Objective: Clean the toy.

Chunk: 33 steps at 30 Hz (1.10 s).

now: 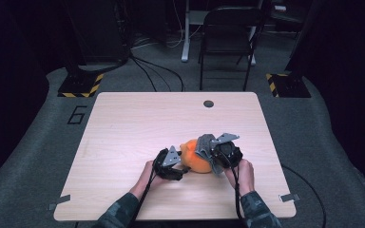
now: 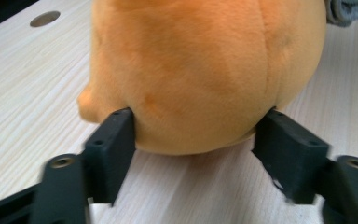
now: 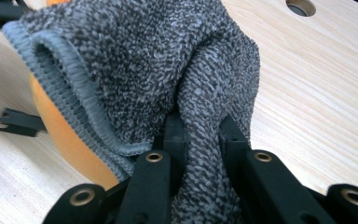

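Note:
An orange plush toy (image 1: 194,162) lies on the wooden table (image 1: 142,118), near its front middle. A grey knitted cloth (image 1: 204,145) with a hemmed edge is draped over the toy's right side. From the left, my left gripper (image 2: 196,135) has a jaw on each side of the orange plush toy (image 2: 191,70), with both tips touching its lower flanks. My right gripper (image 3: 203,135) is shut on a bunched fold of the grey knitted cloth (image 3: 135,65). The toy shows as an orange strip (image 3: 60,135) beneath that cloth. Both hands sit close together at the toy.
A round cable hole (image 1: 208,103) sits near the table's far edge. A black folding chair (image 1: 228,38) and cables stand on the floor behind the table. Bare tabletop stretches to the left and to the back of the toy.

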Motion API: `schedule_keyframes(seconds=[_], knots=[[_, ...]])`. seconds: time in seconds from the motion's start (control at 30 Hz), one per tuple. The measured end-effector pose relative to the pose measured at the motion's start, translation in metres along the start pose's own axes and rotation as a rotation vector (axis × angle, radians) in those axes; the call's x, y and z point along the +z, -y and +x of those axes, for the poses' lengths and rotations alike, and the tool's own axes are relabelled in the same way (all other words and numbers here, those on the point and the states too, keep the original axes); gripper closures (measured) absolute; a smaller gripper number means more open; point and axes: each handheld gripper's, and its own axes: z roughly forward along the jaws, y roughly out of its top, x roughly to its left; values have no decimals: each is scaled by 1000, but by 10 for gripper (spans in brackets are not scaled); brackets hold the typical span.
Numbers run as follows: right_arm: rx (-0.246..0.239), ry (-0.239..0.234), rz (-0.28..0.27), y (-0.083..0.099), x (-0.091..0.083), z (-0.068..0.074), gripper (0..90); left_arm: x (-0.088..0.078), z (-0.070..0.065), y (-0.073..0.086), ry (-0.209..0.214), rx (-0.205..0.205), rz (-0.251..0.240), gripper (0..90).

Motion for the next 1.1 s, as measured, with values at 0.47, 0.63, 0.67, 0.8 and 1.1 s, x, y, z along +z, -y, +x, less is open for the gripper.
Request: schedule_keyframes(seconds=[0.47,0.63,0.67,0.8,1.1], knots=[[99,1,-83,7,-31,-34,781,-1,0,1,-18,-25,-26,737],[202,84,-96,33,-47,-73,781,-1,0,1,-17,-25,-27,737],[219,96,-75,39,-43,-77,781,-1,0,2,-15,-22,-30,737],[249,120,28,57,-14,-83,780,-1,1,2,-19,-16,-33,743],[262,113,86,66,7,-87,779,-4,-3,5,-46,17,-108,796]])
